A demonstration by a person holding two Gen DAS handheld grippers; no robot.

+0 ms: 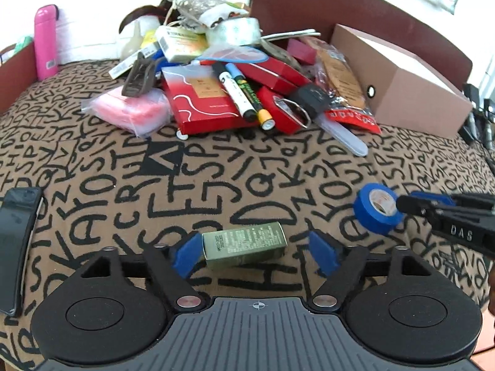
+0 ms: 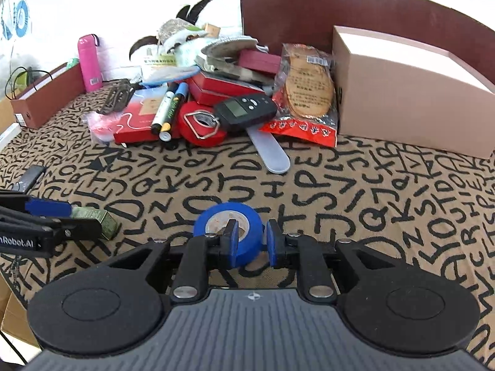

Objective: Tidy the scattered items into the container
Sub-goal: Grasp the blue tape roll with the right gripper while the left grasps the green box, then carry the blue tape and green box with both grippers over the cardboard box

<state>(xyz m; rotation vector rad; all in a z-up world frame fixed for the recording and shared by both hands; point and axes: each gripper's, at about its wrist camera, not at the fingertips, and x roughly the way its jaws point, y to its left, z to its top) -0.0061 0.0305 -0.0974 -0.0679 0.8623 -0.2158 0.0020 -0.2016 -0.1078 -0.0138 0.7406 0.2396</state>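
A small olive-green box (image 1: 244, 244) lies on the letter-patterned cloth between the fingers of my open left gripper (image 1: 258, 252); the left pad touches its end and the right pad stands apart. It also shows in the right wrist view (image 2: 96, 218). My right gripper (image 2: 252, 241) is shut on the wall of a blue tape roll (image 2: 229, 225), one finger inside the core and one outside. The roll also shows in the left wrist view (image 1: 376, 208). The pink-brown cardboard box (image 2: 402, 92) stands open at the back right.
A pile of scattered items lies at the back: red boxes (image 1: 201, 102), markers (image 1: 238, 92), a black digital scale (image 2: 244, 111), a snack packet (image 2: 306, 92), a pink bag (image 1: 130, 111). A pink bottle (image 1: 45, 43) stands back left. A black phone (image 1: 15, 247) lies left.
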